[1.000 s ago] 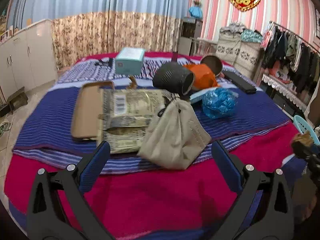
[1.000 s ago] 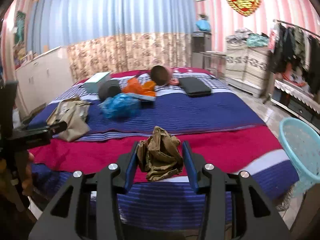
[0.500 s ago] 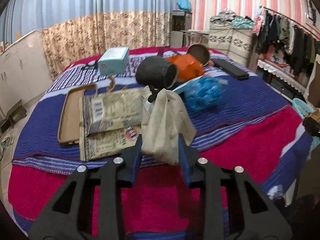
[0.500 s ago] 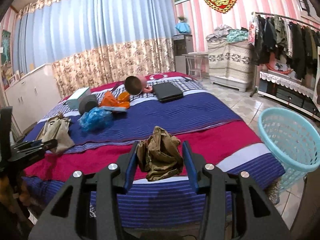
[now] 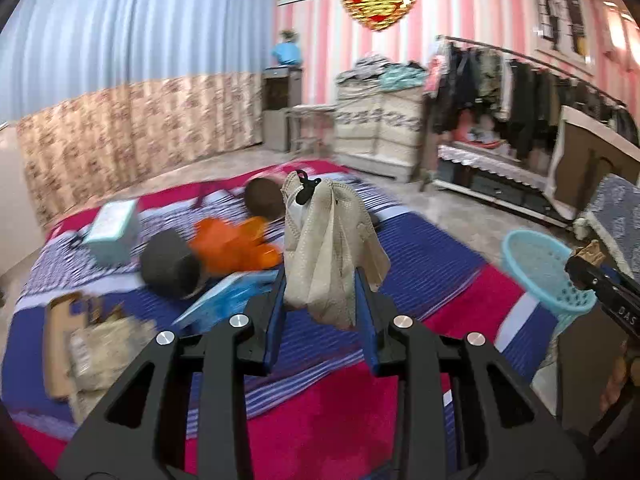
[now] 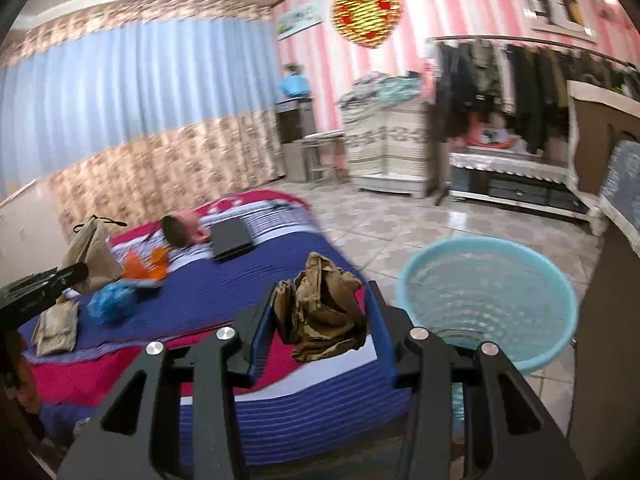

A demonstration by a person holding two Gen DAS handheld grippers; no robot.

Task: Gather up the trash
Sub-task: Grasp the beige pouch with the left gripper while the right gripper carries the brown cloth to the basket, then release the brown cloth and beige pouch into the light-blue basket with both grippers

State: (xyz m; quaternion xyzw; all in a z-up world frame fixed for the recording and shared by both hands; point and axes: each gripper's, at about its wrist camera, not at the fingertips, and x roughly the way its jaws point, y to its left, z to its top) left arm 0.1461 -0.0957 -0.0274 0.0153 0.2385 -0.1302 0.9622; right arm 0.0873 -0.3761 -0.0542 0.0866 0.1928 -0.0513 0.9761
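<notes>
Crumpled brown paper is sitting pinched between the closed jaws of the right gripper, hanging above the bed's edge just beside the light-blue basket. A beige cloth bag is dangling, clamped in the left gripper, over the striped bedspread, near a blue plastic bag.

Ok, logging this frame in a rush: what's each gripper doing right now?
Left gripper: closed on the beige cloth bag, lifted off the bed.
Right gripper: closed on the crumpled brown paper.
</notes>
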